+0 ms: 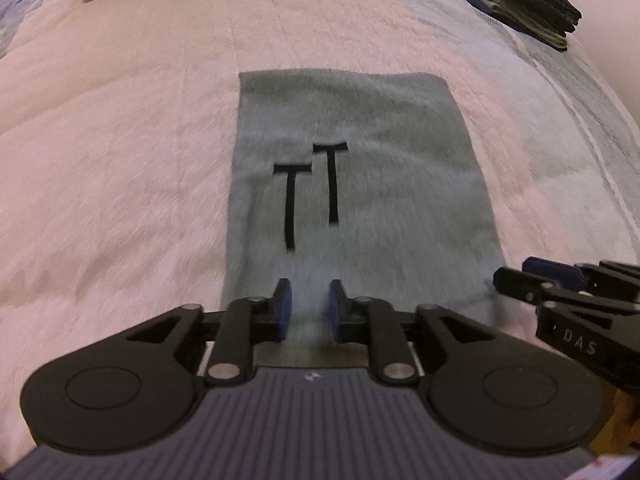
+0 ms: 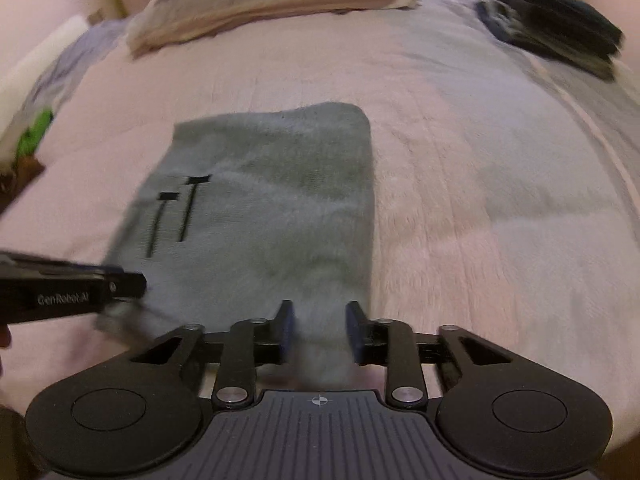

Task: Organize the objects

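We have the grey towel (image 1: 356,184) folded flat on the bed (image 1: 120,160). Our left gripper (image 1: 310,306) and right gripper (image 2: 318,330) are released, gripping nothing. Moving it to the dark folded stack (image 1: 520,4) looks left to do.

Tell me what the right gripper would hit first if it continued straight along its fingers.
Most likely the grey towel: the right gripper points steeply down at its near edge, jaws apart.

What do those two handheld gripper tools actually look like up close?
Each gripper, left and right, is matte black: two round side discs, linked arms with silver pins, blue-padded fingers, and a ribbed grey body. White lettering marks their sides.
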Motion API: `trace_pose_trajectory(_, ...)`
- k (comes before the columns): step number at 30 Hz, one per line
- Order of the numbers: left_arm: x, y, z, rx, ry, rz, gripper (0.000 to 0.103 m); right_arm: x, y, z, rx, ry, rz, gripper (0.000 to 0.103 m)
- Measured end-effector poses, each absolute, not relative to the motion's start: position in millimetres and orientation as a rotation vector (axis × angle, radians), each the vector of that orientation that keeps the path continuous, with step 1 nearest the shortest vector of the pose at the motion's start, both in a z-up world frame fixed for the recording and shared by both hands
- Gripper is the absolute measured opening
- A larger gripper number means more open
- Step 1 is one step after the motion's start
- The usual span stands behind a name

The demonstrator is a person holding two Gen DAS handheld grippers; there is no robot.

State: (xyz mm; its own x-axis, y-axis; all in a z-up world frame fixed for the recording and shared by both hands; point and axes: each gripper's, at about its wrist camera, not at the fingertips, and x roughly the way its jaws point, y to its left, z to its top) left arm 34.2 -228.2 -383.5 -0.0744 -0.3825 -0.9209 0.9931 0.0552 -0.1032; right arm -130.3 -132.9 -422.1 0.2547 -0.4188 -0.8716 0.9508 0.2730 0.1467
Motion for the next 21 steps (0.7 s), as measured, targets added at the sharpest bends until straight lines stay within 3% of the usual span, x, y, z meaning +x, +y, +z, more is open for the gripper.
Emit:
trace_pose_trajectory(1, 35.1, -220.6, -378.6, 0.831, 1.027, -1.379, 0.021, -129.7, -125.1, -419.8, 0.819, 0.839, -1.08, 0.055)
trace_pose_trajectory(4, 37.8, -195.6, -357.1, 0.872, 1.036, -1.365, 0.023, -130.3, -99.1, -401.4, 0.878, 0.828, -1.11, 0.057)
trace_pose_trajectory(9, 42.9, -161.9, -315.1, 0.887, 1.007, -1.38, 0.038, -135.8, -70.5, -359.0, 0.91, 0.77, -1.131, 0.065)
trace_pose_trajectory(21, 49.1, -149.6, -290.0, 0.879, 1.02, -1.36, 0.046, -130.6, -64.2, -344.1, 0.888, 0.817, -1.073, 0.066)
